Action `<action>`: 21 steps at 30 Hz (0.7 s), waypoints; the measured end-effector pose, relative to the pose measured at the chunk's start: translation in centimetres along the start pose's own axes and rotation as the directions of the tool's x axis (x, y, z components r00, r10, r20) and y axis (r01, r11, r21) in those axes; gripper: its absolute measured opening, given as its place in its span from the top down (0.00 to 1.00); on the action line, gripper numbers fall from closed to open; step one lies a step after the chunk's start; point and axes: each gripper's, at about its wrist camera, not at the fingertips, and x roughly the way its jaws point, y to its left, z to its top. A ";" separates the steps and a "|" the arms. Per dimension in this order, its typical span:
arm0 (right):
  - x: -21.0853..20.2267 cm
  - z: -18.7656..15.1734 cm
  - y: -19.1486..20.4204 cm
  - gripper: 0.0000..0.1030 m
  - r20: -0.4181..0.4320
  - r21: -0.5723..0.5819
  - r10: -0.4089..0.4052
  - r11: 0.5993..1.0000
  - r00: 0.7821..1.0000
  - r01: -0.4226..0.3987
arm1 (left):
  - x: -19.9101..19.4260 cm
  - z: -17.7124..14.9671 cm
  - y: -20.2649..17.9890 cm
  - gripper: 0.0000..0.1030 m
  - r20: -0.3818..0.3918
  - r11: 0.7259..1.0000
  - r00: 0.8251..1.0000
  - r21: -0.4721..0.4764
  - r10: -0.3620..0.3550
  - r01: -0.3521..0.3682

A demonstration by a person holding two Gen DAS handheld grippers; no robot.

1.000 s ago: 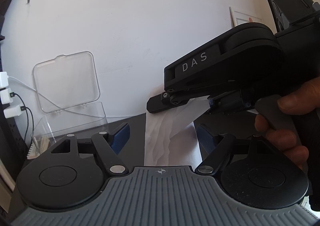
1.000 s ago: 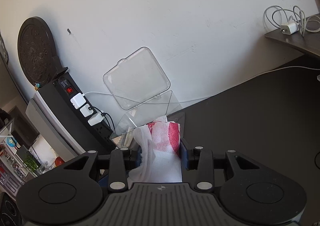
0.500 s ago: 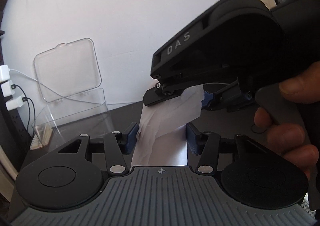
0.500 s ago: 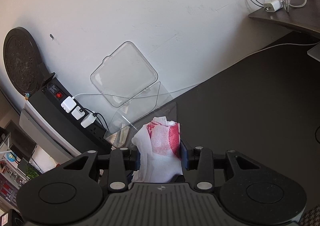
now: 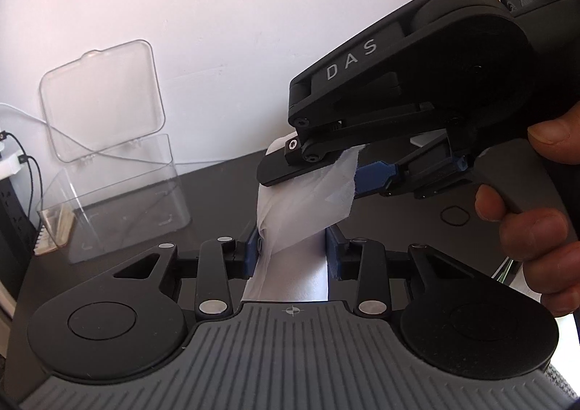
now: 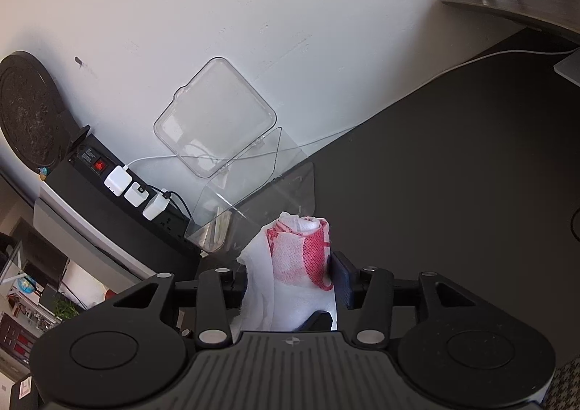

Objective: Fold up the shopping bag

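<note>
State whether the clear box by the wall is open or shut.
Open: the clear box's lid stands raised against the wall.

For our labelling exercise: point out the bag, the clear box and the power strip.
bag (image 6: 290, 276): right wrist view, on its red-printed rolled part.
clear box (image 5: 119, 199): left wrist view, on its front wall.
power strip (image 6: 90, 160): right wrist view, on its black top by the red switch.
</note>
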 end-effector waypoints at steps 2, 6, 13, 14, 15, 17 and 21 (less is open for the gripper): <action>-0.1 0.0 0.1 0.47 0.002 -0.021 0.002 1.000 1.000 -0.002 | -0.1 0.0 0.5 0.63 0.001 1.000 1.000 -0.026 -0.010 0.010; -0.9 0.2 0.3 0.36 0.027 -0.070 0.015 0.997 1.000 -0.013 | -0.7 -0.2 2.5 0.63 0.036 0.988 0.994 -0.117 -0.101 0.105; -4.9 0.8 -1.2 0.28 0.107 -0.170 0.245 0.960 0.964 -0.225 | -2.7 -1.1 7.7 0.63 0.175 0.870 0.920 -0.302 -0.350 0.389; -5.5 0.8 -1.2 0.28 0.114 -0.200 0.269 0.949 0.956 -0.243 | -3.1 -1.2 8.1 0.63 0.193 0.856 0.909 -0.310 -0.369 0.414; -5.9 0.9 -1.2 0.28 0.117 -0.229 0.289 0.939 0.950 -0.257 | -3.4 -1.3 8.5 0.63 0.212 0.837 0.895 -0.321 -0.393 0.443; -6.8 0.9 -1.0 0.27 0.111 -0.311 0.342 0.904 0.933 -0.294 | -3.9 -1.7 9.7 0.63 0.257 0.773 0.850 -0.354 -0.460 0.526; -7.7 1.1 -0.5 0.24 0.059 -0.426 0.455 0.816 0.888 -0.390 | -3.6 -2.2 12.0 0.63 0.340 0.619 0.734 -0.395 -0.588 0.679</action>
